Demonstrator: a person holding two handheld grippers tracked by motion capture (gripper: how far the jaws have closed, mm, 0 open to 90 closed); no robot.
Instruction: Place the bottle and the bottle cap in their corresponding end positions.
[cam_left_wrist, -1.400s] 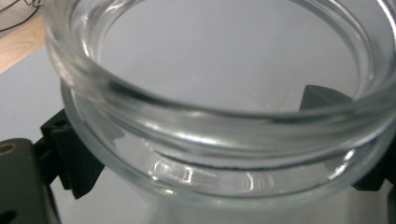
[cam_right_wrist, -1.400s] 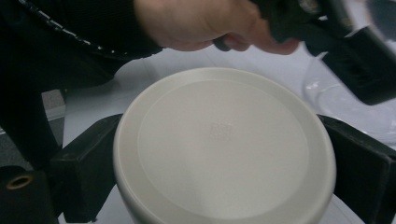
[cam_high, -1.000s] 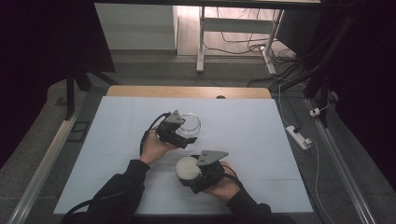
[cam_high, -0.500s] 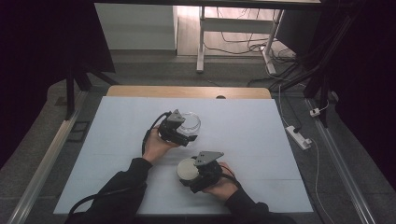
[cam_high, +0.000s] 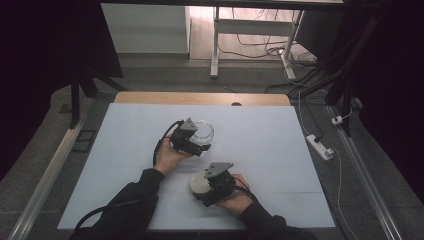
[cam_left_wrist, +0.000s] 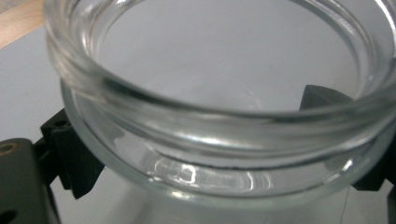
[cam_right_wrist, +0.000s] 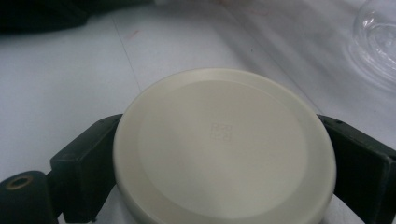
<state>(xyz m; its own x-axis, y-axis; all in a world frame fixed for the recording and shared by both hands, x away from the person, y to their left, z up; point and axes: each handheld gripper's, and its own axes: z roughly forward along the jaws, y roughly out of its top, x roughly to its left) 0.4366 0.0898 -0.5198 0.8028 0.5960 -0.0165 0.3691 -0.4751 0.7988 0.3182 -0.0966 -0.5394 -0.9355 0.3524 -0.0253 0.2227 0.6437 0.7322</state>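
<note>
High view: left gripper (cam_high: 196, 145) clamps the open glass jar (cam_high: 202, 132) mid-table; right gripper (cam_high: 210, 186) clamps its cream lid (cam_high: 199, 184) nearer the person. Likely next: carry lid over the mouth, level.

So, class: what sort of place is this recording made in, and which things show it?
Probably a lab or recording workspace, not a home: a bare white-covered table on a metal-railed frame, dark curtains around it, and loose cables and a power strip on the floor.
</note>
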